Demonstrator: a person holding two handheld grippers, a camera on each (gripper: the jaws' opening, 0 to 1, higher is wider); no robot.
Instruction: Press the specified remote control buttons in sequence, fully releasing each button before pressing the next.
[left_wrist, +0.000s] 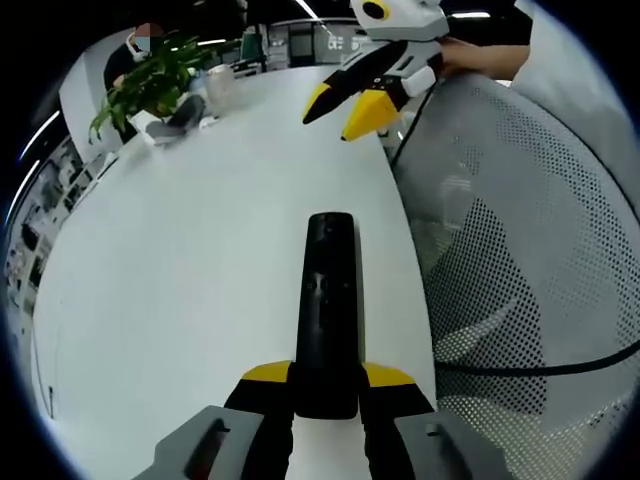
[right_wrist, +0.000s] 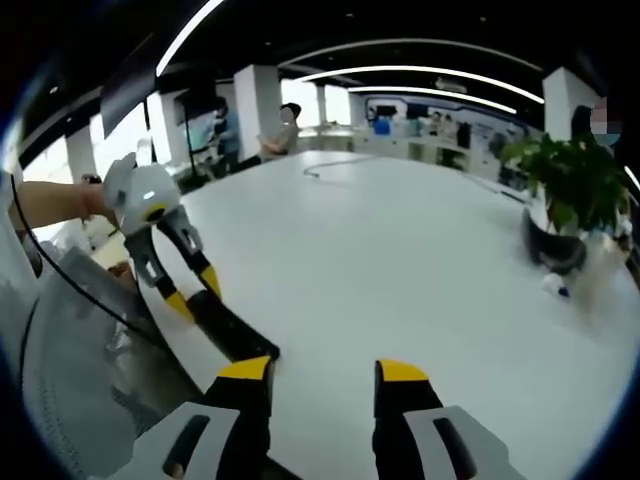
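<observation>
- Left gripper view: left gripper (left_wrist: 325, 385) at the bottom, two yellow-tipped jaws clamped on the near end of one black remote control (left_wrist: 328, 305).
- Remote slim and long, running straight ahead from between the jaws, buttons faintly visible along its top face.
- White table (left_wrist: 200, 260) spreading wide ahead and left of the jaws; its curved edge just right of the remote, a grey mesh chair back (left_wrist: 520, 260) beyond that edge.
- Far ahead, right gripper (left_wrist: 352, 112) hanging over the table edge, jaws slightly parted, well apart from the remote.
- One potted plant (left_wrist: 155, 75) far ahead to the left.
- Right gripper view: right gripper (right_wrist: 325, 378) at the bottom, jaws apart with bare table (right_wrist: 400, 270) between them.
- Left gripper (right_wrist: 195, 295) just left of the jaws, gripping the remote (right_wrist: 235, 335), which points toward the left jaw.
- Broad open table ahead and right; one plant (right_wrist: 570, 185) far right.
</observation>
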